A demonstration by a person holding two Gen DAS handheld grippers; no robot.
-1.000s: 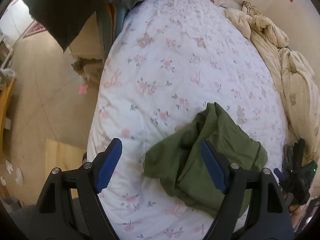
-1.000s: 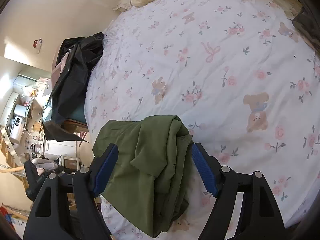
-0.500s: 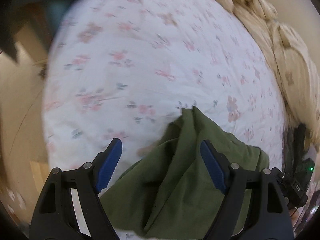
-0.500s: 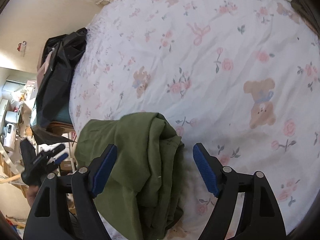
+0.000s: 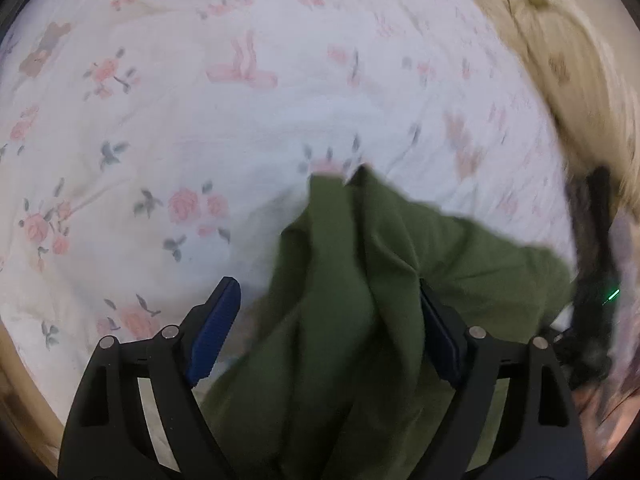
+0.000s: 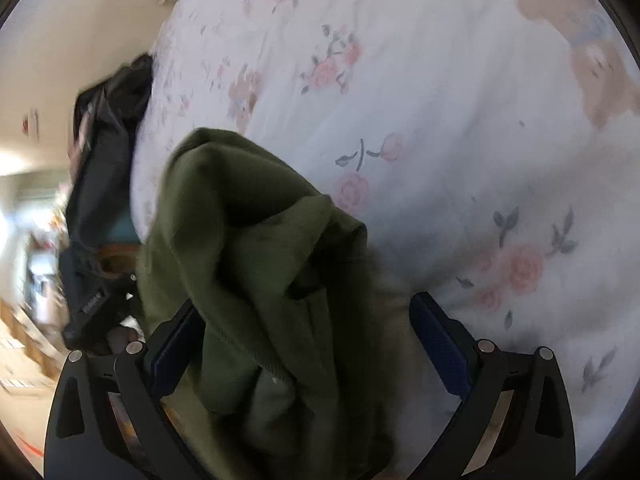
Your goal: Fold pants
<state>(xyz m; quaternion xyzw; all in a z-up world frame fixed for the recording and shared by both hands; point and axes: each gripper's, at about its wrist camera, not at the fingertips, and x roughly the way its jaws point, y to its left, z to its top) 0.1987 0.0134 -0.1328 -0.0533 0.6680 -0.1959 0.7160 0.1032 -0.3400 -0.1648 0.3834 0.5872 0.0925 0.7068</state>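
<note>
The olive green pants (image 5: 360,300) lie crumpled in a heap on the white floral bed cover (image 5: 180,100). My left gripper (image 5: 328,336) is open and low over the heap, with cloth bunched between its blue pads (image 5: 216,328). In the right wrist view the pants (image 6: 260,260) fill the lower left. My right gripper (image 6: 308,344) is open, its jaws wide, with a fold of the pants between them. The other gripper (image 6: 92,304) shows at the left edge there, and the right one (image 5: 592,280) shows blurred at the right of the left wrist view.
A cream duvet (image 5: 560,40) is piled along the far side of the bed. Dark clothes (image 6: 108,140) hang over furniture beside the bed's left edge. The bed edge and floor (image 5: 24,380) lie at the lower left.
Both grippers have moved down and in toward the pants, which now fill the space between the jaws. Both stay open. The views are blurred with motion.
</note>
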